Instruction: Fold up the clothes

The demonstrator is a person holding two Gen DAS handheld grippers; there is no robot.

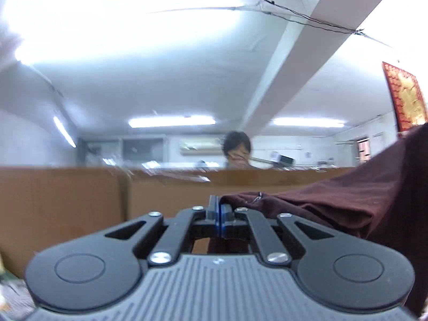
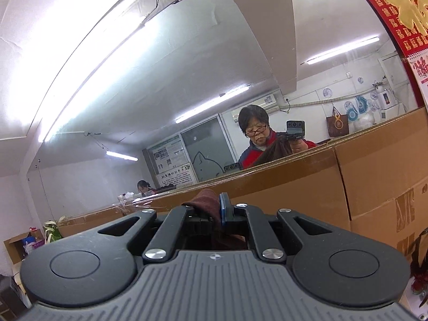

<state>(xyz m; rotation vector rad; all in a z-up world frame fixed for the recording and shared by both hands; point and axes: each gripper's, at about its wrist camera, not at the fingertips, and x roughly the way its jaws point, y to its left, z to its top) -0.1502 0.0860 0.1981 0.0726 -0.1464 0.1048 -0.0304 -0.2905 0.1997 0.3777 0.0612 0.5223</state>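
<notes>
Left wrist view: the left gripper is pointing about level, its jaws pressed together and pinching an edge of the maroon garment.
Garment, left view: it is stretching away to the right and hanging, clear of any surface that shows.
Background, left view: a cardboard wall is standing ahead; the picture is blurred, so finer detail is uncertain.
Right wrist view: the right gripper is gripping a bunched fold of the garment between its blue pads.
Background, right view: a mirror is showing a person holding a gripper and dark cloth.
Step in hand: the garment is being lifted by two points, likely to spread it.
Next move: drawing the grippers apart evenly and lowering the cloth flat.
</notes>
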